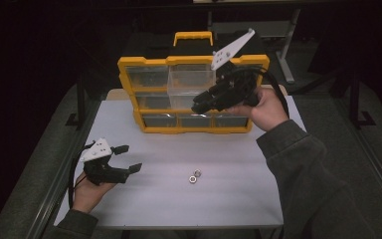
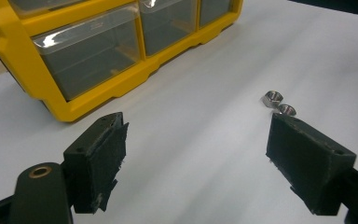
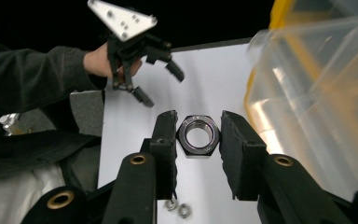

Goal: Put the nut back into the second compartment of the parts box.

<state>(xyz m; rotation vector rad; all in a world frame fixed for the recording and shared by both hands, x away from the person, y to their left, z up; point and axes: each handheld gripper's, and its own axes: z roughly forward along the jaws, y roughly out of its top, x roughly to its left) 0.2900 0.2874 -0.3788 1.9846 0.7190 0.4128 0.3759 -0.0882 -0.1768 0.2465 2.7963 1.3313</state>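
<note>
Large nut clamped flat-to-flat between right gripper pads, bore facing the camera.

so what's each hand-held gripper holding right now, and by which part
The right hand-held gripper clamps a large hex nut by two opposite flat sides, near the yellow organizer. The left hand-held gripper is open and holds nothing.

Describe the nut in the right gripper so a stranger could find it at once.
Start at the yellow organizer at the table's far edge. Just in front of its pulled-out clear drawer, the right gripper grips a large hex nut. It is lifted and far bigger than the two small nuts lying on the white table.
</note>
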